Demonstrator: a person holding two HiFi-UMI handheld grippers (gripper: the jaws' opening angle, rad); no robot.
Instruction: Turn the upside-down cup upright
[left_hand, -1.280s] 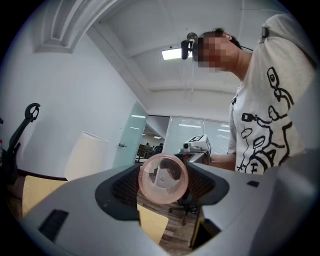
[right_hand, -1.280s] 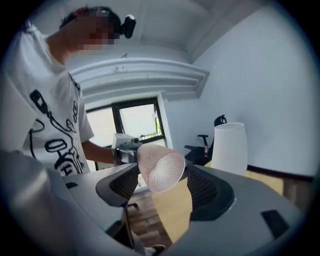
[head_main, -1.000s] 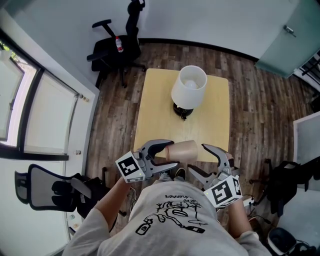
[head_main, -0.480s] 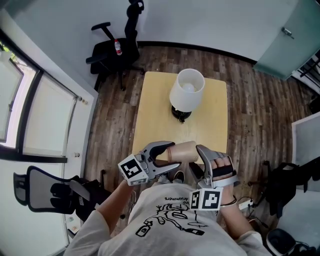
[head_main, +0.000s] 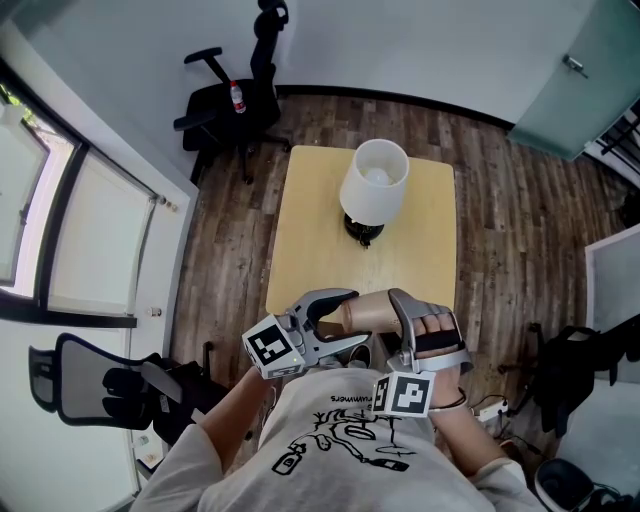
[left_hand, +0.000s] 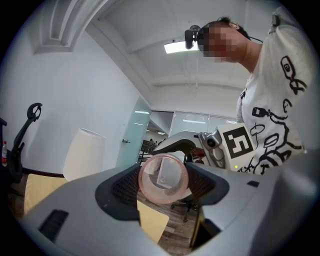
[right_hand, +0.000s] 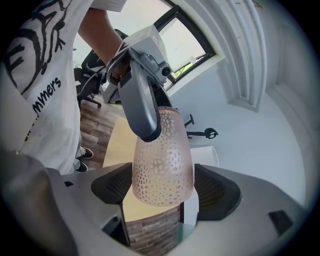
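A pink translucent cup with a pebbled wall lies on its side in the air over the near edge of the table. My left gripper is shut on its narrow base end; in the left gripper view the cup sits pressed between both pads. My right gripper comes from the right, its jaws opening around the wide end. In the right gripper view the cup stands between the pads with a gap on each side, and a left gripper finger crosses its top.
A white-shaded lamp stands at the far middle of the yellow table. A black office chair with a bottle on it is at the back left, another chair at the near left. Wooden floor surrounds the table.
My right gripper has rolled over and moved left, down onto the cup's wide end, its marker cube swinging toward the body. The left gripper has kept the cup still.
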